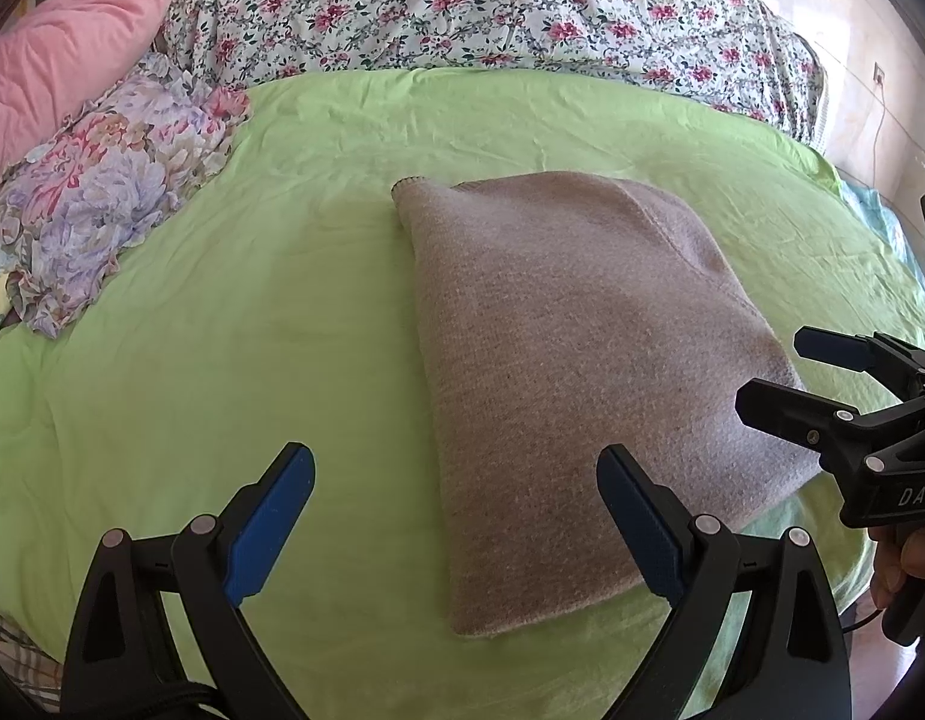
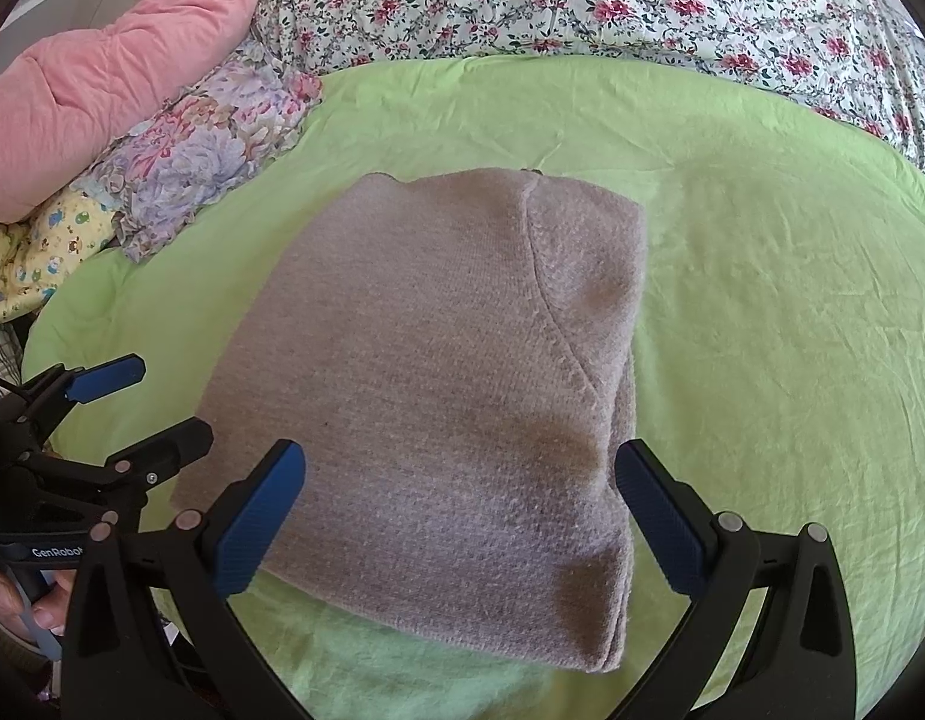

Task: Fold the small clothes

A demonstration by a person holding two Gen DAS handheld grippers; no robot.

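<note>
Both tongs, left tongs point(image 1: 456, 525) and right tongs point(image 2: 462, 519), hang wide open and empty over the folded sweater point(image 2: 438, 384), so looks done, maybe one last half-fold.

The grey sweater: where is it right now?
The grey sweater lies folded on the green sheet, ahead of both open grippers, right of the floral pillow.

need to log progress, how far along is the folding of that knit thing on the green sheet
Looks done: the grey knit garment lies folded into a compact stack on the green sheet. In hand: nothing; the left tongs and right tongs are both open above it. Left: perhaps only tidying; no other garment to fold is visible.
</note>
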